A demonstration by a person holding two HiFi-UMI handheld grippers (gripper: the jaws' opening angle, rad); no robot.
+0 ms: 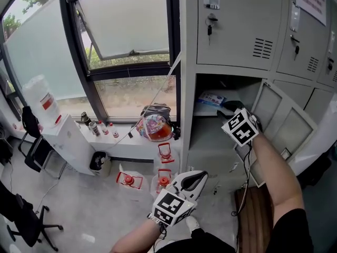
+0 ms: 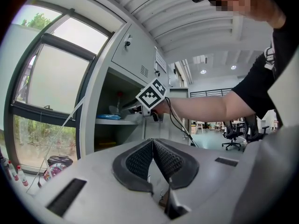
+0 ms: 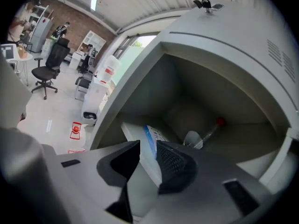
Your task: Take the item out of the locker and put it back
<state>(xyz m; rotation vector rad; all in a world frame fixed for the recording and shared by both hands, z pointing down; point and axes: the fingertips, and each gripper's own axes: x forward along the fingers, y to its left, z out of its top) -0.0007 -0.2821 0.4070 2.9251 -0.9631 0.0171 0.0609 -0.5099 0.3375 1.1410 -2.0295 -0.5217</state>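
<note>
While packet point(image 1: 212, 98) is lying in locker point(image 1: 187, 120) right of centre, right gripper point(image 1: 226, 108) is hovering spread, empty; left gripper point(image 1: 196, 179) idling pressed together; returned or untaken, unclear.

- Daylight comes through the window point(image 1: 126, 51) at the upper left of the head view and lights the floor point(image 1: 79, 194) evenly, with soft shadows.
- The open locker compartment point(image 1: 221, 96) is dim and darkens towards its back.
- In the left gripper view the window washes out almost to white, and the ceiling lights point(image 2: 203, 72) right of centre glare as small spots.
- A strip light point(image 3: 95, 0) shines at the upper left of the right gripper view.
- In both gripper views straight lines bow towards the rims and the corners fall to black.
</note>
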